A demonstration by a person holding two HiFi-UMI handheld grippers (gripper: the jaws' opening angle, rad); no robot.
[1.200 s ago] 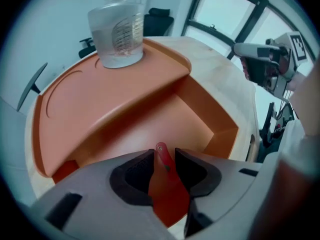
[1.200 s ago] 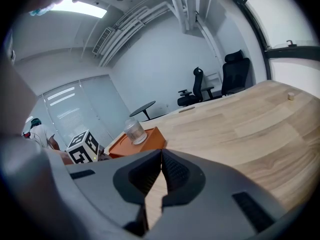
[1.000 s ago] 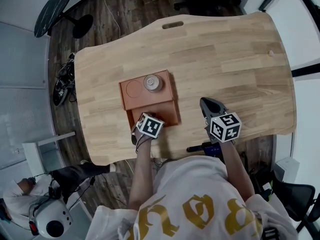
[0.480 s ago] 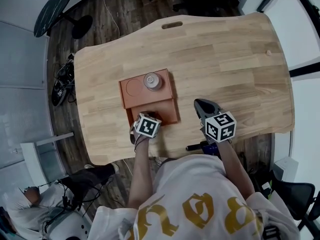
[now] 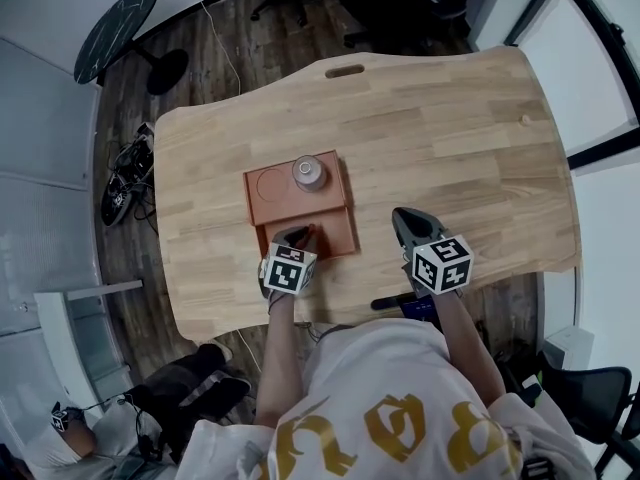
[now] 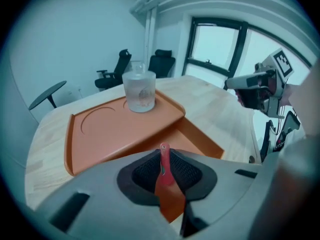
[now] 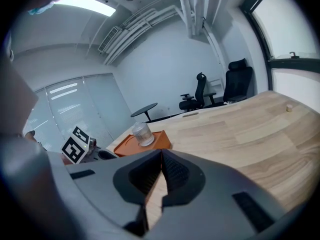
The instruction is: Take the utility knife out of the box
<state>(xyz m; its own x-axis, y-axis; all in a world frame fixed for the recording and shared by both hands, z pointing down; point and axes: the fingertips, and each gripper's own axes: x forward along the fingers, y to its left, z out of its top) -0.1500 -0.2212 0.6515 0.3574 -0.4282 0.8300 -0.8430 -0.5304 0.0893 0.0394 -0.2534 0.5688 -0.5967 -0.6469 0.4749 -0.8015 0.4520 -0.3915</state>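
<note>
Above the wooden surface (image 5: 450, 138) and the orange box (image 5: 262, 190), the left fingers (image 6: 142, 171) pinch the red utility knife (image 6: 163, 171) by its flat handle. It looks light, stiff and slippery. The right fingers (image 7: 176, 173) are closed and empty.

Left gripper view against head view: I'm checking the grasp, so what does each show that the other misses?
Left gripper view only: the red utility knife seen plainly, pinched edge-on between the jaws of the left gripper.

Head view only: the person's shirt, both forearms and the floor cables.

Both: the orange box, the glass standing on it, the wooden table and the right gripper.
</note>
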